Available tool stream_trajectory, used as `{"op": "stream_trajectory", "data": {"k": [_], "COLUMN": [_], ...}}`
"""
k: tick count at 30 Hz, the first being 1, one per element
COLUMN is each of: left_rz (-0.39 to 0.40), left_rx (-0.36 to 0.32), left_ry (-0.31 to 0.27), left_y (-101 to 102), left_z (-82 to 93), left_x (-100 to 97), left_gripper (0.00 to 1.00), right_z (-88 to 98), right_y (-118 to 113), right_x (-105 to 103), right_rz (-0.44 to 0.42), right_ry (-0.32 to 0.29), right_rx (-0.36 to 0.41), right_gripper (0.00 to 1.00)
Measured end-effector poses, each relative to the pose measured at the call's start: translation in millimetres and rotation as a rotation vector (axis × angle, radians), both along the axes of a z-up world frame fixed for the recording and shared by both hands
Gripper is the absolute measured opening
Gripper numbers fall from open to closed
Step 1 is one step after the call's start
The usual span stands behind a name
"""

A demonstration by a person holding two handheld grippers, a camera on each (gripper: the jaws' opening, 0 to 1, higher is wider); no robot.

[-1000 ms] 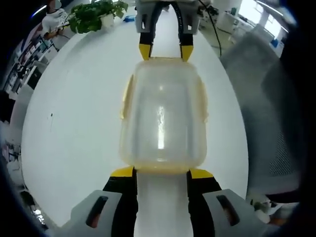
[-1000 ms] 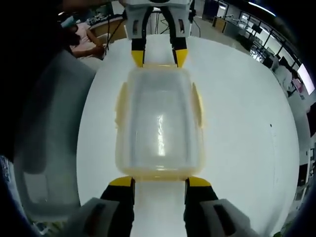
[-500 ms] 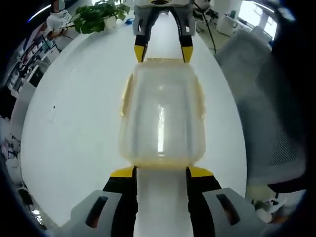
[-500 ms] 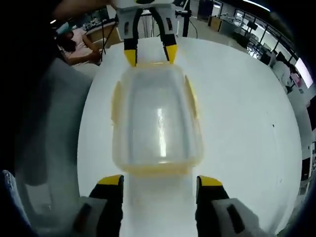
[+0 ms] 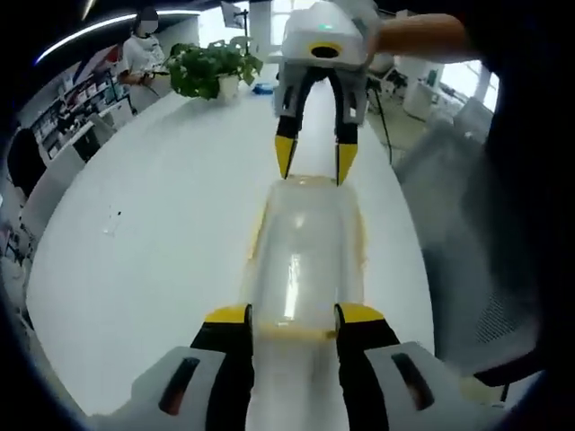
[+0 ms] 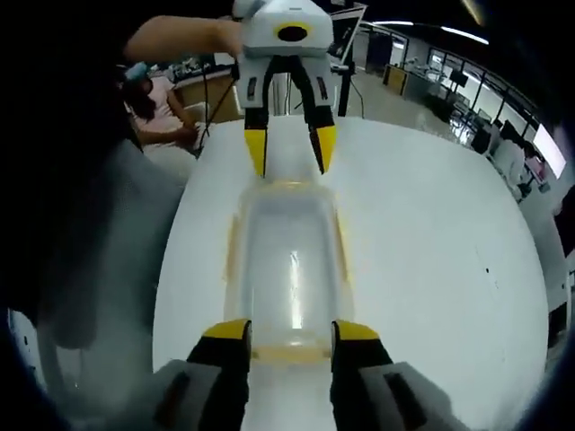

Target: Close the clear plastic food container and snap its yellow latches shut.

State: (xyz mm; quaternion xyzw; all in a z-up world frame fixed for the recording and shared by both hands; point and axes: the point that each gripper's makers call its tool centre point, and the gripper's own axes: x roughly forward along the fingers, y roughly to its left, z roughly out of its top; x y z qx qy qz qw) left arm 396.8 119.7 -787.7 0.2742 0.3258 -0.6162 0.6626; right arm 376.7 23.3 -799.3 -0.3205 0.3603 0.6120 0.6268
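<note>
The clear plastic food container [image 5: 307,251] [image 6: 289,269] lies lid-down-closed on the white bench [image 5: 153,260] [image 6: 431,269], its long axis running between the 2 tools. Yellow latches [image 5: 259,235] [image 6: 232,260] line its long sides. The left hand-held gripper [image 5: 292,314] [image 6: 289,148] has its yellow-tipped jaws spread, 1 tip at each corner of the container's near end in the left gripper view. The right hand-held gripper [image 6: 289,330] [image 5: 314,160] is likewise spread at the opposite end, tips at the container's edge. A person's hand [image 5: 418,36] holds the far tool. A potted plant [image 5: 214,67] stands at the bench's far edge, and a grey chair [image 5: 458,233] sits beside the bench
</note>
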Motion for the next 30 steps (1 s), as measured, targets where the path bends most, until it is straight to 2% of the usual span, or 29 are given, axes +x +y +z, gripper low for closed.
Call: {"op": "stream_trajectory", "data": {"k": [6,11,16,21,25,30], "left_rz": [-0.051,-0.058,-0.042,-0.069,-0.079,-0.099], "left_rx": [-0.018,-0.049,-0.055,-0.054,-0.073,-0.052], "left_ry": [0.018,0.015,0.019,0.016,-0.003,-0.045], "left_y": [-35,-55,-61,-63,-64,-62], "left_z": [-9.3,-8.1,-12.7,-16.8,-13.4,-14.8], "left_x": [-14.4,-14.9,-13.3,-18.1,-21.7,-27.5], "left_gripper": [0.33,0.31,0.31,0.36,0.4,0.43], "right_z": [-0.1,0.6,-4.1,-4.5,-5.6,-10.9], "right_y": [26,41,45,50,55,56], "right_x": [3,9,13,18,17,18], "right_rz": [0.028,0.038,0.064,0.071,0.07,0.1], "right_ry": [-0.024,-0.021,-0.029,-0.016,0.019,0.015], "right_rx": [0.018,0.032,0.02,0.031,0.045,0.015], "right_gripper": [0.29,0.29,0.31,0.38,0.51,0.57]}}
